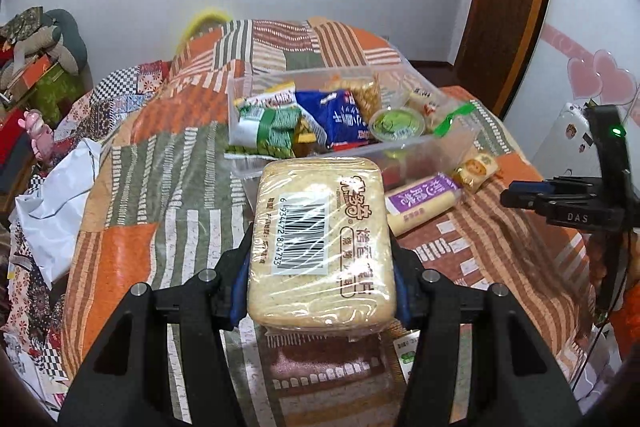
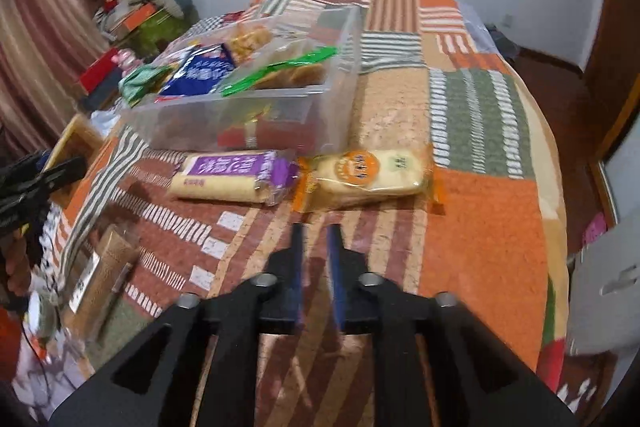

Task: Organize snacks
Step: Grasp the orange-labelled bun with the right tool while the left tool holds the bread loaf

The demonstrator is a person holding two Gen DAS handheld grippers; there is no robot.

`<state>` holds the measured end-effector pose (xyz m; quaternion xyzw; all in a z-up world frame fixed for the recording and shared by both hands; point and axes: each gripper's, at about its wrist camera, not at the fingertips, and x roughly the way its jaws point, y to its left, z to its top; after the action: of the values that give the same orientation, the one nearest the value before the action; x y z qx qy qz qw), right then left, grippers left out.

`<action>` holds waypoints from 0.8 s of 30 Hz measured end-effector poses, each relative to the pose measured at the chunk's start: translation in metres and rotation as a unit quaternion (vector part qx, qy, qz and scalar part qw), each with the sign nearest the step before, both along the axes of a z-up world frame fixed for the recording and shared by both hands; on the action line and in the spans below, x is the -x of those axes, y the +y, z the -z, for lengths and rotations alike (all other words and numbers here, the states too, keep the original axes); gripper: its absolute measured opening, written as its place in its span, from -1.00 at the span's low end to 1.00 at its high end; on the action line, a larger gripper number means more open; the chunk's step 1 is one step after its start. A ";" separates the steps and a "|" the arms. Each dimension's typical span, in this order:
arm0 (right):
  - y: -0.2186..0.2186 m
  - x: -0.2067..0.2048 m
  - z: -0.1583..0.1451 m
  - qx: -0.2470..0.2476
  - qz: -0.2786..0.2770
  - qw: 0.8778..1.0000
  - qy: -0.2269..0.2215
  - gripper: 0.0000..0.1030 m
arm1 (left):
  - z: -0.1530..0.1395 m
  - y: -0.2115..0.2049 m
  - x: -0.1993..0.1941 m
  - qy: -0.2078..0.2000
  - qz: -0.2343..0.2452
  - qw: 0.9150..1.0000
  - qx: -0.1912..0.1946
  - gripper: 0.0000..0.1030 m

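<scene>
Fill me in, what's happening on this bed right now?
A person is sorting snacks with two handheld grippers. The left gripper has its jaws clamped on a wrapped pack of toast slices, held up in front of the clear plastic bin already holding several snacks. The right gripper holds nothing, jaws narrowly apart, above the quilt near a purple-label pack and an orange-label pack lying outside the bin.

Left gripper (image 1: 320, 259): matte black frame, triangular cut-outs in both arms, four silver round-head pins across the linkage, blue pads inside the fingers (image 1: 239, 291). Right gripper (image 2: 318, 247): identical build; at right of the left view its side shows white "DAS" lettering and a green indicator light
</scene>
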<state>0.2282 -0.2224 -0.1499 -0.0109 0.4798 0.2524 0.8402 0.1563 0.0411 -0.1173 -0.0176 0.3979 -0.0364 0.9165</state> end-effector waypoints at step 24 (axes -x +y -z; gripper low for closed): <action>-0.002 -0.049 0.032 0.011 0.082 0.996 0.021 -0.23 | 0.006 0.002 -0.004 -0.003 0.000 1.000 0.002 0.06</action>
<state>0.2768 -0.2242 -0.1815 0.0243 0.4991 0.1774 0.8479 0.1599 0.0431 -0.1233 -0.0193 0.3947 -0.0370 0.9179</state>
